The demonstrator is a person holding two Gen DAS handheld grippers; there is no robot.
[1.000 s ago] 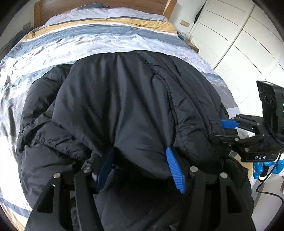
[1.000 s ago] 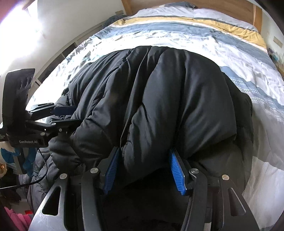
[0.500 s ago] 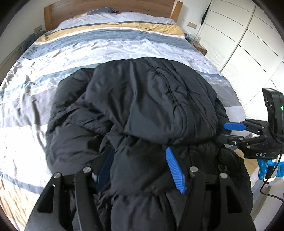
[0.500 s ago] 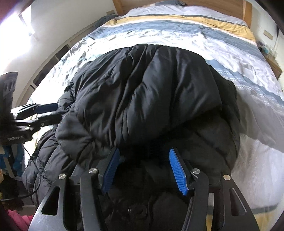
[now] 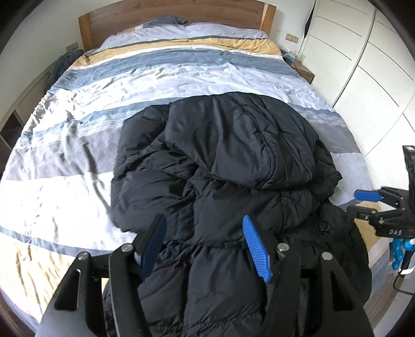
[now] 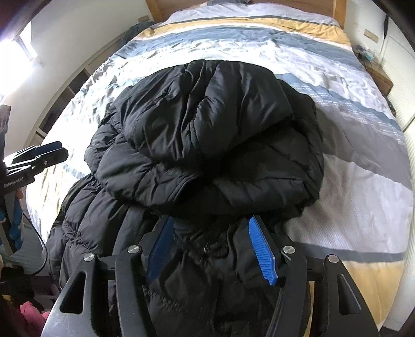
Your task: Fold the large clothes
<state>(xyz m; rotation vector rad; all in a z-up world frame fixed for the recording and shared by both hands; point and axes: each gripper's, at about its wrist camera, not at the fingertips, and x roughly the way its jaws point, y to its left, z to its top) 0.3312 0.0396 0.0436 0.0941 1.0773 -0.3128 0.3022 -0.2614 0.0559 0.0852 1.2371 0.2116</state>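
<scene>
With both my left gripper [image 5: 205, 246] and right gripper [image 6: 211, 248] spread wide and empty, the black puffer jacket [image 5: 233, 160] lies half folded on the bed [image 5: 64, 181]. Next I judge I must grip the hanging lower part.

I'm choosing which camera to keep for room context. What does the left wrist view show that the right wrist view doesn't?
Only the left wrist view shows the white wardrobe doors and the right gripper.

Only the right wrist view shows the bright window, the pink cloth and the left gripper.

Both show the black puffer jacket folded over on the striped duvet, and the wooden headboard.
</scene>
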